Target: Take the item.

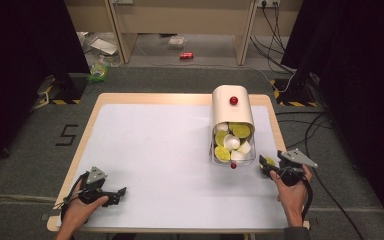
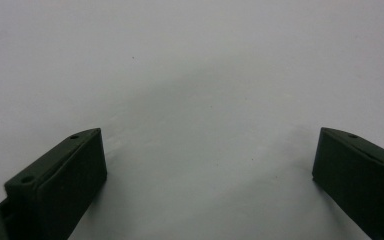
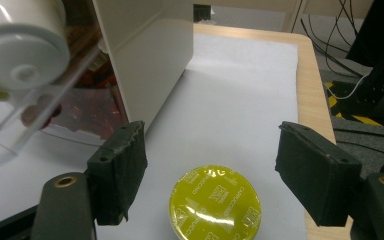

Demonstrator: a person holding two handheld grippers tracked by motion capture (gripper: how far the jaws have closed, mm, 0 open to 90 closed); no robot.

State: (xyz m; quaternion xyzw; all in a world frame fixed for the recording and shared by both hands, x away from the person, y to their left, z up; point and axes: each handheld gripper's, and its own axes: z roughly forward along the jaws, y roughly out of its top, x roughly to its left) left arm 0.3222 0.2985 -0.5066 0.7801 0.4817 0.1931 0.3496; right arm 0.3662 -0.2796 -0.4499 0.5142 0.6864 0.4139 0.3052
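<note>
A yellow foil-topped coffee capsule [image 3: 215, 204] lies on the white table between the jaws of my right gripper [image 3: 211, 150], which is open and touches it on neither side. From above, that capsule [image 1: 269, 161] and my right gripper [image 1: 263, 166] sit at the table's right edge, just right of a clear bin [image 1: 232, 146] with several yellow and white capsules in it. The bin juts out from a cream dispenser box [image 1: 231, 107] with a red knob [image 1: 233, 100]. My left gripper [image 1: 118, 195] rests open near the front left, with bare table between its jaws [image 2: 210, 150].
The white table top [image 1: 155, 150] has a wooden rim. The dispenser's cream wall [image 3: 150, 60] stands close on the left in the right gripper view, with a white capsule [image 3: 22, 47] behind clear plastic. Cables [image 1: 325, 150] and stands lie on the floor to the right.
</note>
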